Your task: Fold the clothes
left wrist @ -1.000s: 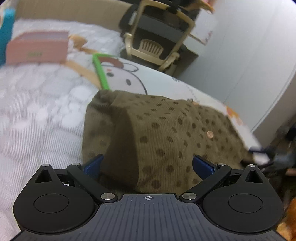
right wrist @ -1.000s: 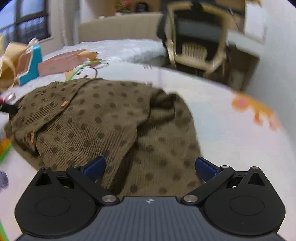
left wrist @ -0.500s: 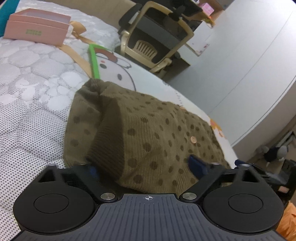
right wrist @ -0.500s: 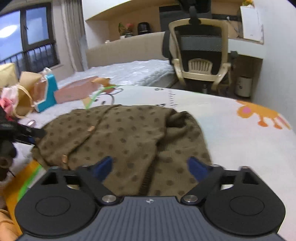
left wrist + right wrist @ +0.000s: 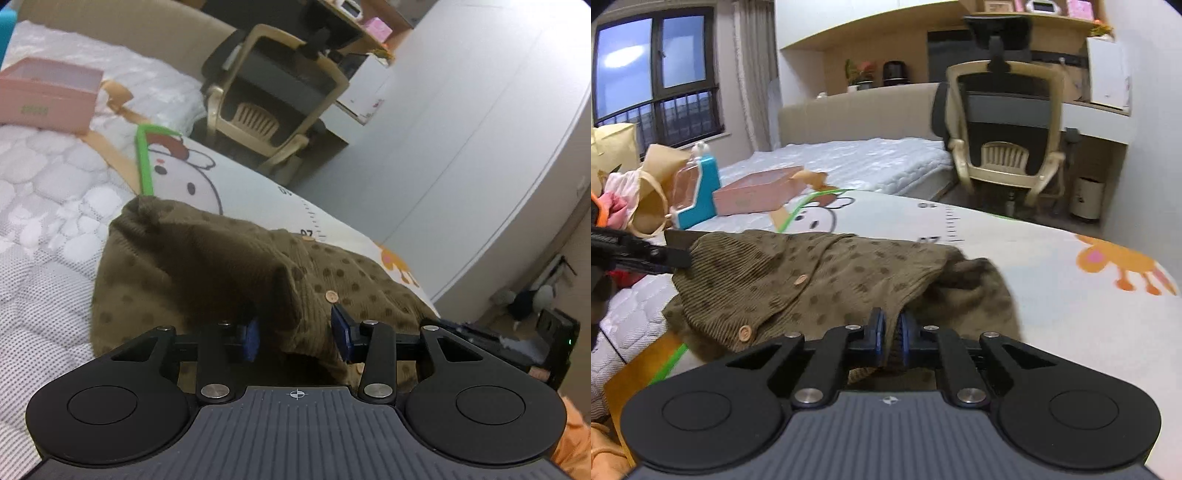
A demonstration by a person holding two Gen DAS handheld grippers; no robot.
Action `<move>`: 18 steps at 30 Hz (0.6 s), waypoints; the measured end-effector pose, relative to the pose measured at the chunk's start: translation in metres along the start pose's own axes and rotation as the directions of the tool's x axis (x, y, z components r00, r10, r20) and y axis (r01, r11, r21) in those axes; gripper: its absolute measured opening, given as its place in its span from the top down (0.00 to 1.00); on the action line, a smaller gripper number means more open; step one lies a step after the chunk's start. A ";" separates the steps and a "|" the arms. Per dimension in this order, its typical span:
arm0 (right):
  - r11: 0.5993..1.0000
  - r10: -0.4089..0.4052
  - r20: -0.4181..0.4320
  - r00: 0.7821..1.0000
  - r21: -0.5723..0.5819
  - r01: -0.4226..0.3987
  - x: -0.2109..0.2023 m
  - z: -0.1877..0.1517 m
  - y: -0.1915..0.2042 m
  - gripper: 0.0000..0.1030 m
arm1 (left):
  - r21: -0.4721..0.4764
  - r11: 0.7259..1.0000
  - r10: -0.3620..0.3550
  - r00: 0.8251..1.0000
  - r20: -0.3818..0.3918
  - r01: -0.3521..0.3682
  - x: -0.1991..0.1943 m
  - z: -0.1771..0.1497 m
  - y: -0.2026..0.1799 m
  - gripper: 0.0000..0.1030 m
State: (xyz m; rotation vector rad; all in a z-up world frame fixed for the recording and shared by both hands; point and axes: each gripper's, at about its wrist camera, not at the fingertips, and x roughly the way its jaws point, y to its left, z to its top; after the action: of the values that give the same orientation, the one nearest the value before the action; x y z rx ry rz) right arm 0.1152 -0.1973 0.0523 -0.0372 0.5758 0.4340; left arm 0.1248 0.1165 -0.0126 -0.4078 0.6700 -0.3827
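An olive-brown corduroy garment (image 5: 192,273) with dark dots and wooden buttons lies crumpled on the bed, partly on a cartoon-print mat (image 5: 1052,295). My left gripper (image 5: 295,338) is at its near edge, blue pads pressed into a raised fold of the cloth. My right gripper (image 5: 891,339) is shut on a thin fold at the garment's (image 5: 812,273) near edge, pads almost touching. The left gripper's fingers (image 5: 665,256) also show in the right wrist view, at the garment's far left corner. The cloth inside both grips is partly hidden.
A pink box (image 5: 757,192) and a teal item (image 5: 698,195) lie on the white quilt (image 5: 37,295) behind the garment. A beige office chair (image 5: 1004,147) and a small bin (image 5: 1086,199) stand past the bed. Paper bags (image 5: 653,177) sit at the left.
Both grippers went from wide open to closed on the garment's edges. The cloth has bunched up between the pads and its edges have risen a little.
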 end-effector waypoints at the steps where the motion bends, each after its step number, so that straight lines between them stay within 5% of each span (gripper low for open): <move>1: 1.000 -0.011 -0.021 1.000 0.003 0.011 0.001 -0.003 -0.003 0.91 | 0.010 1.000 -0.002 1.000 0.004 0.002 -0.002 0.000 -0.003 0.57; 6: 0.994 -0.097 -0.074 0.993 -0.067 0.092 0.003 -0.024 0.001 0.90 | -0.020 0.990 0.142 0.989 -0.047 -0.143 -0.003 -0.012 0.022 0.50; 8: 0.992 -0.094 -0.035 0.995 -0.084 0.090 -0.004 -0.018 0.003 0.86 | -0.029 0.992 0.122 0.992 -0.020 -0.123 -0.013 -0.007 0.023 0.47; 9: 0.994 -0.074 -0.012 0.997 -0.081 0.072 -0.006 -0.012 0.005 0.82 | -0.020 0.994 0.105 0.994 0.003 -0.105 -0.017 -0.003 0.020 0.42; 11: 0.996 -0.029 0.021 0.999 -0.088 0.031 -0.006 -0.003 0.012 0.56 | 0.006 0.998 0.064 0.997 0.046 -0.064 -0.021 0.005 0.010 0.34; 18: 0.969 0.162 0.013 0.987 -0.192 -0.157 0.035 0.003 0.069 0.52 | 0.044 0.998 0.034 0.997 0.064 -0.037 0.008 0.013 -0.016 0.27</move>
State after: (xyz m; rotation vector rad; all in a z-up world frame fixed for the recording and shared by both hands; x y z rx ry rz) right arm 0.1148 -0.1203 0.0420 -0.1686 0.5096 0.6445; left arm 0.1356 0.1028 0.0000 -0.3631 0.6053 -0.3490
